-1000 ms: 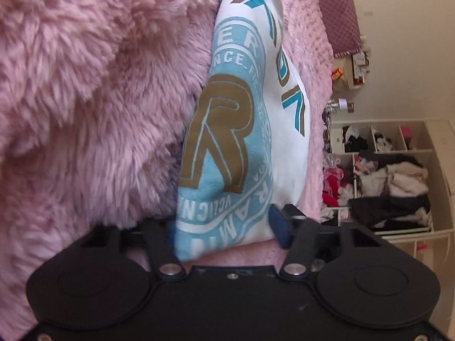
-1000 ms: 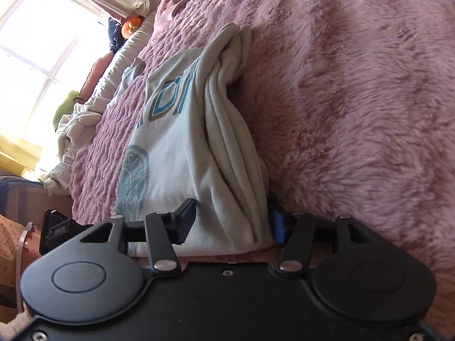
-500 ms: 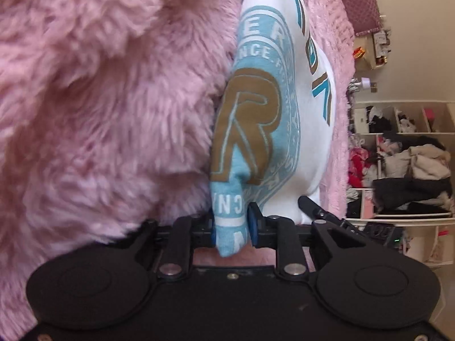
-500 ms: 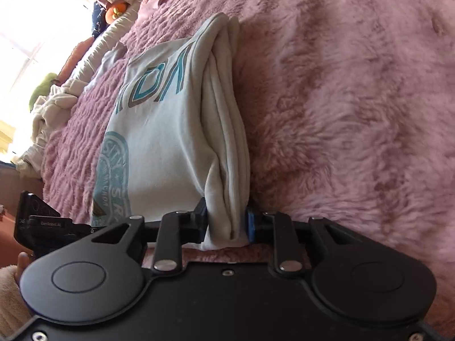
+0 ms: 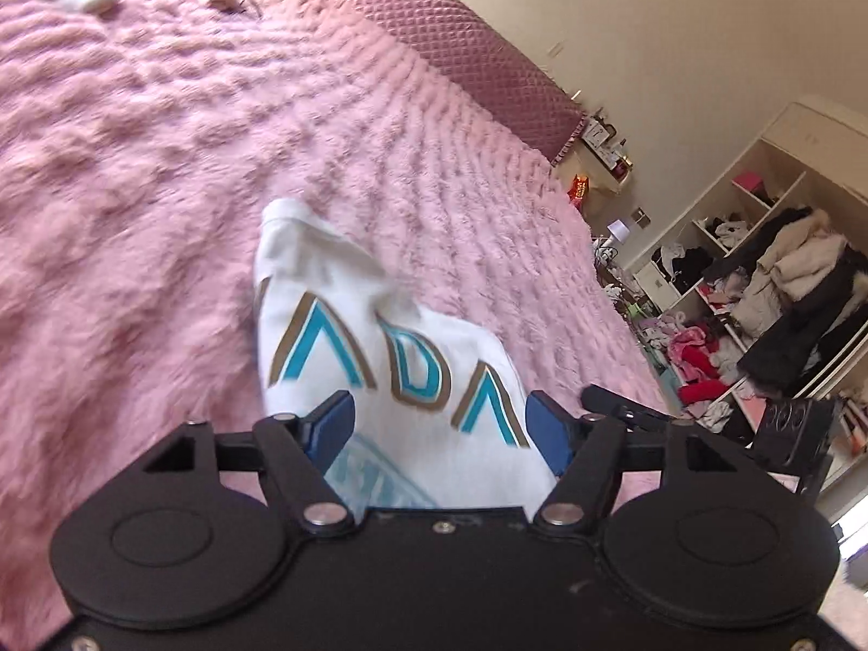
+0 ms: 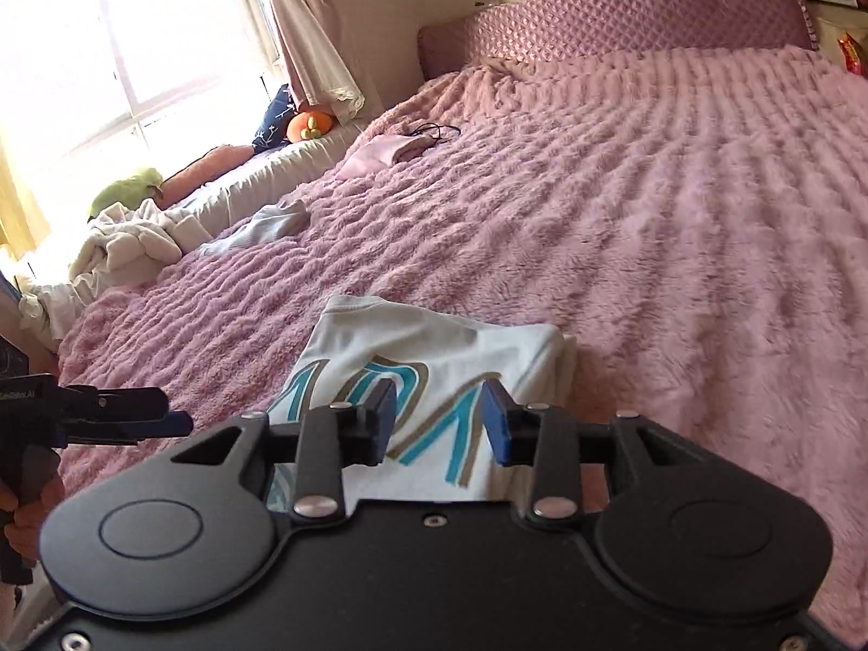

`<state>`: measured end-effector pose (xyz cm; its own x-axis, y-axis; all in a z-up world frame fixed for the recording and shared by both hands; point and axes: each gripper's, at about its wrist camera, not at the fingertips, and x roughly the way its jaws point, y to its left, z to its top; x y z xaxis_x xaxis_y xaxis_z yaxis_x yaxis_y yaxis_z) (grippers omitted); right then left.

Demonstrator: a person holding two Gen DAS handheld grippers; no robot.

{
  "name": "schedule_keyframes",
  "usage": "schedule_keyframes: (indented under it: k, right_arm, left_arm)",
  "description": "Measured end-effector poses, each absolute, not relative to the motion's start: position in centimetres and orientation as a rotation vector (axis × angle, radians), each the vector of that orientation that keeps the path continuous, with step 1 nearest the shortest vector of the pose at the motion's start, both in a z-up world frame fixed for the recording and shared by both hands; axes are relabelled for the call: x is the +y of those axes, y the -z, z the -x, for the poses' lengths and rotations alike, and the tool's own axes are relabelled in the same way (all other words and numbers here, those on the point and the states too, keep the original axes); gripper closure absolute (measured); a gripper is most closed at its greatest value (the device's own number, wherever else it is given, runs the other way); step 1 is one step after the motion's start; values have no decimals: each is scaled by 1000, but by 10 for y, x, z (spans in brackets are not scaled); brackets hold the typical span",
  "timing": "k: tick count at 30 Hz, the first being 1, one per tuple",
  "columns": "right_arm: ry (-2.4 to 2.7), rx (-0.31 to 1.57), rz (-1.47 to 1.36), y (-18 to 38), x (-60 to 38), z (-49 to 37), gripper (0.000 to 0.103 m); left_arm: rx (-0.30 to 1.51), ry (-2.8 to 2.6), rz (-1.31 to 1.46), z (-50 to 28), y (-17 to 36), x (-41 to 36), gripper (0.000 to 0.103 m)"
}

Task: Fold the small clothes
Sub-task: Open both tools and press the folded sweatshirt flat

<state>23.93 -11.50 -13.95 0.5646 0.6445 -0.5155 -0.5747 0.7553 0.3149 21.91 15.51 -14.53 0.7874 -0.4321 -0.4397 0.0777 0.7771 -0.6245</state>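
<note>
Now, what we see from our two wrists:

Shirt: we look down on a folded white shirt (image 5: 390, 358) with teal and brown letters, lying on the fluffy pink blanket (image 5: 163, 163) of the bed, near its front edge; its far end looks rumpled in the left wrist view.

Left tongs (image 5: 439, 423): we have just been opening these; the jaws stand wide apart with the shirt's near end seen between them, and neither blue pad (image 5: 548, 428) presses on the cloth. From the right wrist view we see these tongs (image 6: 163, 423) in profile at the left edge, just beside the shirt (image 6: 434, 347), with a hand (image 6: 24, 510) on the grip below.

Right tongs (image 6: 436, 423): we have just been opening these as well; the jaws stand apart, above the printed letters, and the pads (image 6: 493, 423) do not touch the fabric.

Bed: we see a quilted mauve headboard (image 6: 624, 16) at the far end, and a small pink cloth (image 6: 390, 152) and a pale garment (image 6: 271, 222) well apart from the shirt.

Window side: we see a bright window (image 6: 108, 32), a curtain (image 6: 309, 27), a heap of white cloth (image 6: 130, 244) and an orange toy (image 6: 309, 125) on the ledge.

Shelves: in the left wrist view we see open white shelves (image 5: 759, 293) stuffed with clothes beyond the bed.
</note>
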Motion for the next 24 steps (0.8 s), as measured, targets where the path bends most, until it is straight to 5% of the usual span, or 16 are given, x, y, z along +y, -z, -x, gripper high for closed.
schedule_keyframes:
  k: [5, 7, 8, 15, 18, 24]
  right_arm:
    - [-679, 785, -66, 182, -80, -274, 70]
    - [-640, 813, -36, 196, -79, -284, 89]
    - [-629, 841, -51, 203, -81, -288, 90]
    - [-629, 862, -114, 204, -90, -287, 90]
    - [-630, 783, -141, 178, -99, -260, 80]
    - [-716, 708, -121, 161, -117, -180, 80]
  left_arm:
    - [688, 207, 569, -283, 172, 122, 34]
    - [709, 178, 540, -295, 185, 122, 33]
    - [720, 173, 556, -301, 191, 125, 33]
    - [727, 157, 597, -312, 195, 127, 35]
    - [685, 170, 643, -282, 171, 129, 35]
    - [594, 276, 681, -182, 149, 105, 31]
